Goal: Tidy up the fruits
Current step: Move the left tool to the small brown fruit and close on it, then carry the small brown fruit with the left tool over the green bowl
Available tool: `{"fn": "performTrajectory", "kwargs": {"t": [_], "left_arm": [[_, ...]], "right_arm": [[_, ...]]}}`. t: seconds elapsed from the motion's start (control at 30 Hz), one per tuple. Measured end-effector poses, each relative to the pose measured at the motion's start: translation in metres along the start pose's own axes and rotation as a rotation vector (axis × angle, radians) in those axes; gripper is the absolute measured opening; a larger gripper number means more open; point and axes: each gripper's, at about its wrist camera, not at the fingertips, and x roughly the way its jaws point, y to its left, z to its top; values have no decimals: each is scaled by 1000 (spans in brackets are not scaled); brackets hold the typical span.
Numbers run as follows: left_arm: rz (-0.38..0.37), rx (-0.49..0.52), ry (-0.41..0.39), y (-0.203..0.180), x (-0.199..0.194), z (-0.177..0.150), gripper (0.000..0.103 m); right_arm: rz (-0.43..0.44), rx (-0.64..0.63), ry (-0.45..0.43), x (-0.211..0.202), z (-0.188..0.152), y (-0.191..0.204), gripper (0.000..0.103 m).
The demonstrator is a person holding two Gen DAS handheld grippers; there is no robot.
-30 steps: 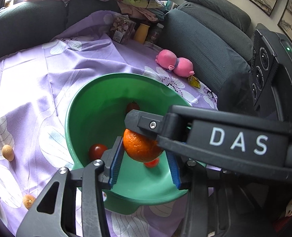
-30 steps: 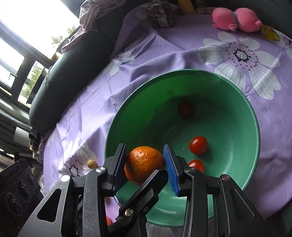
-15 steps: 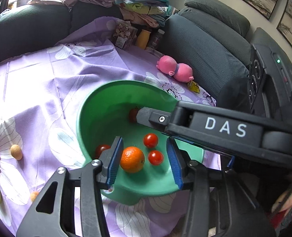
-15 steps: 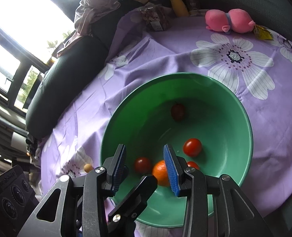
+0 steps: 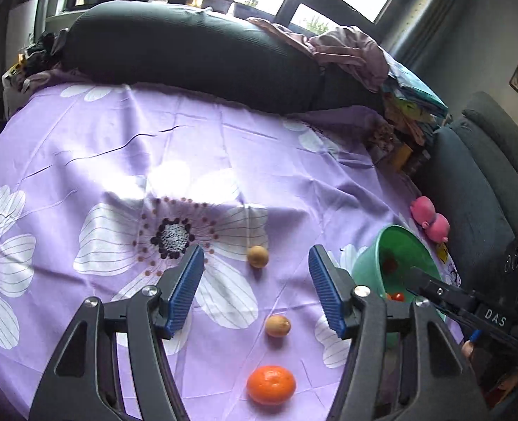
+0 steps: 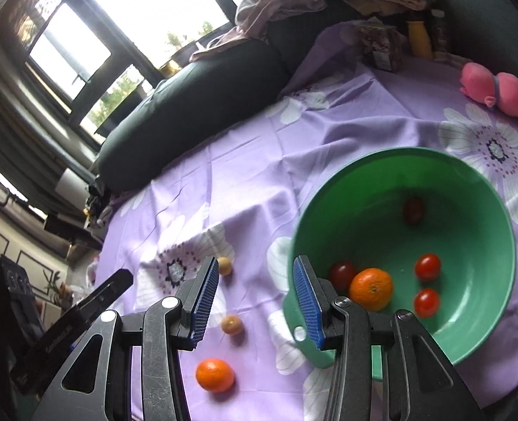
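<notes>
A green bowl (image 6: 476,189) sits on the purple flowered cloth and holds an orange (image 6: 370,288) and several small red tomatoes (image 6: 427,266). On the cloth to its left lie a second orange (image 6: 214,374) and two small tan fruits (image 6: 232,324). My right gripper (image 6: 255,298) is open and empty above the bowl's left rim. My left gripper (image 5: 257,287) is open and empty over the cloth, with a tan fruit (image 5: 258,256), another tan fruit (image 5: 277,325) and the loose orange (image 5: 271,384) between its fingers in view. The bowl (image 5: 367,266) is at its right.
A pink plush toy (image 6: 494,87) lies beyond the bowl. A yellow bottle (image 6: 419,40) and a packet (image 6: 378,49) stand at the cloth's far edge. A dark sofa (image 5: 188,56) with piled clothes (image 5: 343,49) borders the far side.
The right gripper let the orange go into the bowl and drew back left. The left gripper swung left, away from the bowl, to face the loose fruits on the cloth.
</notes>
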Motion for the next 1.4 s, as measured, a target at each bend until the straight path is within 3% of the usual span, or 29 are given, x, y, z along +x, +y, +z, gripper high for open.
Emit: {"fn": "performTrajectory", "kwargs": {"t": [0.1, 0.27, 0.37, 0.53, 0.7, 0.87, 0.97, 1.27, 1.4], "left_arm": [[13, -44, 12, 13, 10, 3, 61], [-27, -75, 92, 19, 44, 12, 49], [-57, -64, 165, 16, 69, 13, 43], [-21, -67, 230, 12, 97, 8, 38], [-44, -75, 257, 7, 113, 9, 38], [-25, -94, 294, 4, 132, 8, 33], [-56, -110, 337, 4, 141, 6, 28], [-10, -118, 293, 6, 135, 5, 25], [24, -150, 221, 11, 106, 1, 25]], "right_arm": [[20, -57, 109, 32, -7, 20, 45], [-44, -148, 267, 81, -27, 45, 45], [-92, -190, 327, 101, -37, 52, 45], [-140, -201, 378, 118, -44, 47, 45], [-165, -220, 397, 121, -46, 46, 45], [-204, -228, 403, 126, -48, 46, 41], [-201, -223, 405, 128, -46, 43, 39], [-209, -249, 385, 129, -46, 46, 31], [-221, -241, 369, 129, -46, 47, 31]]}}
